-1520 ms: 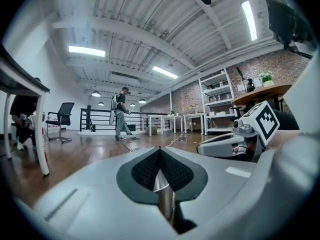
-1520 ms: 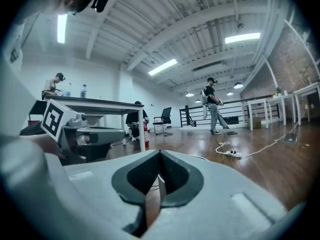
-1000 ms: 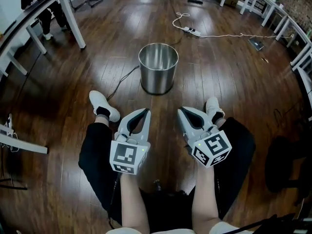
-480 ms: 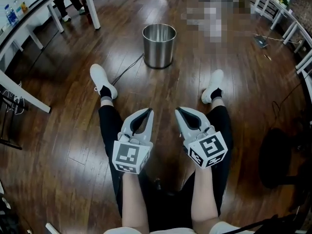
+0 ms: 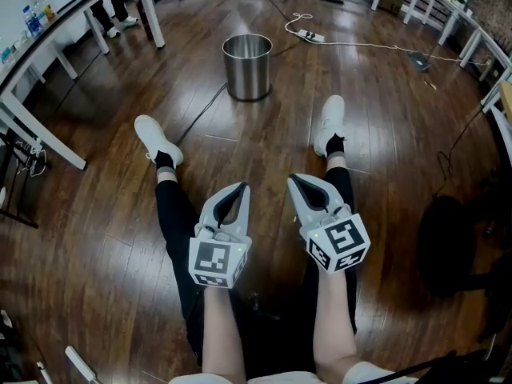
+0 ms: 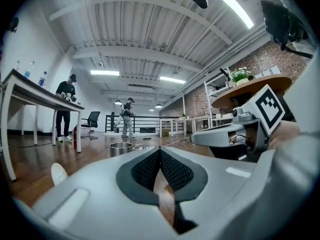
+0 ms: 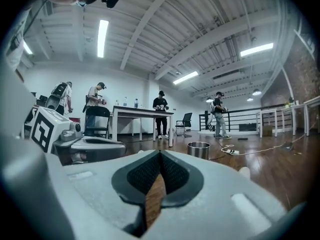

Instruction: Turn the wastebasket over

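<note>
A shiny steel wastebasket stands upright with its mouth up on the wooden floor, far ahead of the person's feet. It shows small in the left gripper view and in the right gripper view. My left gripper is held level above the person's left leg, jaws shut with nothing between them. My right gripper is beside it above the right leg, also shut and empty. Both are well short of the wastebasket.
A black cable runs across the floor to the basket. A white power strip and cord lie behind it. White tables line the left side, railings the right. A dark stool stands at right. Several people stand far off.
The person has stepped back: the wastebasket now lies farther up the head view and looks smaller. Both grippers stay shut, side by side, as before.
</note>
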A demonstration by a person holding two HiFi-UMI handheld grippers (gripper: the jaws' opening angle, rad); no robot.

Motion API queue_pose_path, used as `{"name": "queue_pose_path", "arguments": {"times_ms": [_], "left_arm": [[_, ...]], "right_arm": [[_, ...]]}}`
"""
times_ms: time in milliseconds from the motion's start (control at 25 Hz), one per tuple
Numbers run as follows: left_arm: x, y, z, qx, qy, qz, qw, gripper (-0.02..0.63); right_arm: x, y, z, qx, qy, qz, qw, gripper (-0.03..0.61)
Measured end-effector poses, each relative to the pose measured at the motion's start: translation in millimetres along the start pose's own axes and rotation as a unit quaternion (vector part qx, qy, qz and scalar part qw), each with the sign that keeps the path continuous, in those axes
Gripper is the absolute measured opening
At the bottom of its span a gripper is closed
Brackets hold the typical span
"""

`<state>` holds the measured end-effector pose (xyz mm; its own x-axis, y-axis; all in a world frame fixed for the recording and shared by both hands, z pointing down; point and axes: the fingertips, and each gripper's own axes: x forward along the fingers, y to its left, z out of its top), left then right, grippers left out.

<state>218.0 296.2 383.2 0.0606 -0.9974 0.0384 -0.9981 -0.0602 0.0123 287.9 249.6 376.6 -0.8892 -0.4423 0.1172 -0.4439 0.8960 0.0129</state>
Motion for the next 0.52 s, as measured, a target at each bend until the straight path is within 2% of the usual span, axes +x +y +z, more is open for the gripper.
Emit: {"name": "queue_pose_path", "arguments": {"times_ms": [280,520], "left_arm": [[-14,-10,27,0.016,-0.025,0.031,0.9991,0.017],[-20,-16,39,0.020,-0.031,0.038,0.9986,0.017]], "right_arm": [[-25,-6,26,-0.005,-0.037,-0.004,0.999,-0.008],[-36,-13,24,0.003,-0.036,-0.010,0.999,-0.008]]}}
